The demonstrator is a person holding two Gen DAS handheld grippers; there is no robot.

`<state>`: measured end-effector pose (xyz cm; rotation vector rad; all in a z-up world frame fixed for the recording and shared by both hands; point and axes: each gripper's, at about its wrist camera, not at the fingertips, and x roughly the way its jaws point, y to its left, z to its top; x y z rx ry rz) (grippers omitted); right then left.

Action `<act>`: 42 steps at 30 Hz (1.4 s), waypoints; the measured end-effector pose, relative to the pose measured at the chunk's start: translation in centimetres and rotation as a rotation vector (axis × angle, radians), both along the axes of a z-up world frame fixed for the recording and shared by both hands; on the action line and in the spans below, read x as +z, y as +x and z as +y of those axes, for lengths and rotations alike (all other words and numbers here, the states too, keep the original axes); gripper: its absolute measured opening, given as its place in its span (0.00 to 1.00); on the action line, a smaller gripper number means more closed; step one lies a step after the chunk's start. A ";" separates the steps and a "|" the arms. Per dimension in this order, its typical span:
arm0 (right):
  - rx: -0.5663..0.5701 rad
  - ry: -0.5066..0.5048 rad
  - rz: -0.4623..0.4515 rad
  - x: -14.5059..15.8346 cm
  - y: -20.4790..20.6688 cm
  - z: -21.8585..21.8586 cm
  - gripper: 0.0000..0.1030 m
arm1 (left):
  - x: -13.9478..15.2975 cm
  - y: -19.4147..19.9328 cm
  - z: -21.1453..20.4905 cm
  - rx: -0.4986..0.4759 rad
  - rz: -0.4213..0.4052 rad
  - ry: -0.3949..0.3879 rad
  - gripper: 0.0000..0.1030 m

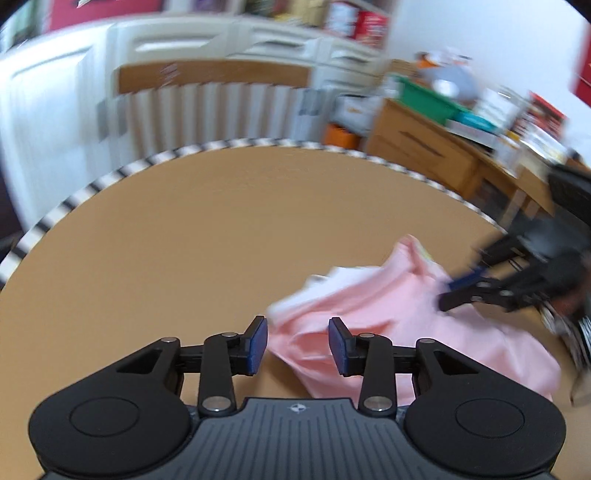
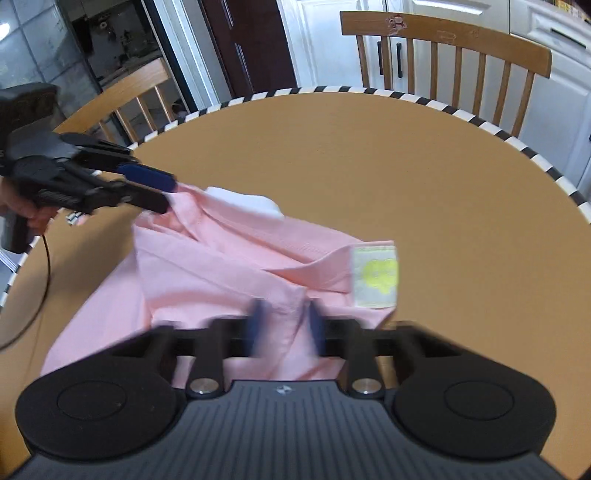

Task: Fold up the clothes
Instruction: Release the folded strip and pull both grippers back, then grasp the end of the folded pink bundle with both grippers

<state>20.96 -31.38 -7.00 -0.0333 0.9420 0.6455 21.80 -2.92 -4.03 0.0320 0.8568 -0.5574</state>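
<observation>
Right wrist view, pink shirt (image 2: 207,266), round table (image 2: 406,184)

A round brown table (image 2: 369,155) with a black-and-white striped edge (image 2: 461,110), two wooden chairs (image 2: 443,33) behind it, white cupboards (image 2: 554,74), a green box (image 1: 424,98) on a wooden desk (image 1: 424,144)

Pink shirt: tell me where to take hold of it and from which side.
Grip the pink shirt at its free edge by the yellow-printed label. That corner lies flat and uncovered on the table, so come in low from the bare side beyond it.
</observation>
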 end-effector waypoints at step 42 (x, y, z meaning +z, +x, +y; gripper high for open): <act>-0.374 0.181 0.181 -1.7 -21.2 -6.2 0.36 | -1.5 -21.3 4.3 0.323 0.381 -0.222 0.47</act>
